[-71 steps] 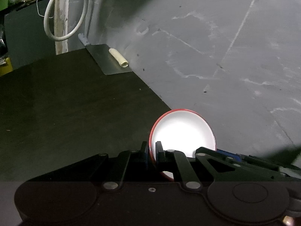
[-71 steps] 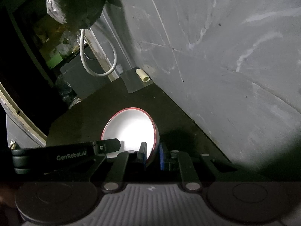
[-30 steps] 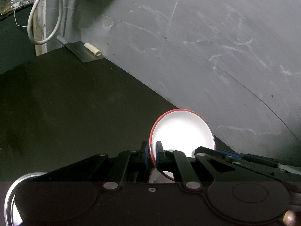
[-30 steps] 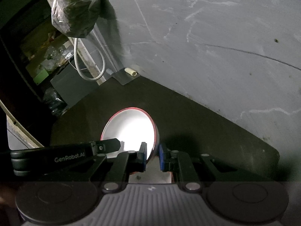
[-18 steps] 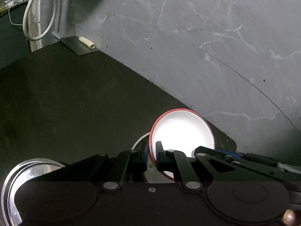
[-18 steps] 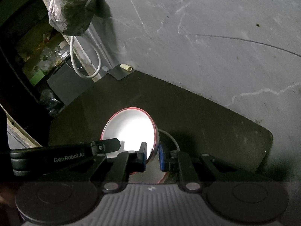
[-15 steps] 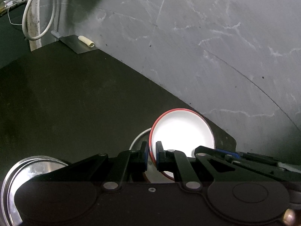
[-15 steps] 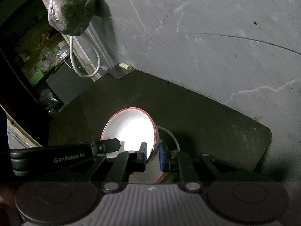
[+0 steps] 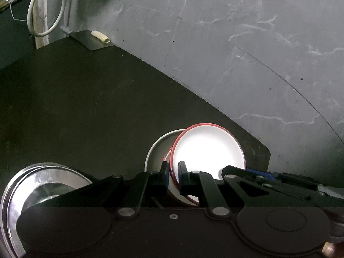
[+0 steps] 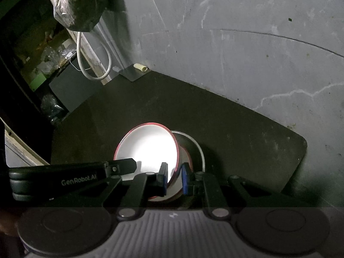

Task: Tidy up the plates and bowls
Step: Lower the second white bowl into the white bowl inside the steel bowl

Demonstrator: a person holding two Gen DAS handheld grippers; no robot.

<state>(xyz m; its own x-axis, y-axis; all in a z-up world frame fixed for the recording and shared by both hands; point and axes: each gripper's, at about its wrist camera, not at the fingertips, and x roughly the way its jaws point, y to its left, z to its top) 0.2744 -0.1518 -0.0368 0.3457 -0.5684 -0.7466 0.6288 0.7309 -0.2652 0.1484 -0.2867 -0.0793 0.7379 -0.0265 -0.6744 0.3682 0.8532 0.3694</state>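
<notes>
A white bowl with a red rim (image 9: 208, 148) is held by both grippers on opposite sides of its rim. My left gripper (image 9: 173, 177) is shut on its left rim. My right gripper (image 10: 174, 179) is shut on its right rim; the bowl (image 10: 148, 148) shows there too. The bowl hangs tilted just above a steel bowl (image 9: 158, 146) standing on the dark table, also seen in the right wrist view (image 10: 193, 148). A shiny steel plate (image 9: 43, 180) lies at the lower left of the left wrist view.
The dark table (image 9: 86, 107) has a rounded corner near the grey floor (image 9: 236, 43). A white cable loop (image 9: 47, 10), a metal sheet with a small cream roll (image 9: 100, 37) and a hanging plastic bag (image 10: 79, 2) are at the far end.
Both grippers have carried the red-rimmed bowl toward the table's near corner. The steel bowl and the steel plate have come into view below it.
</notes>
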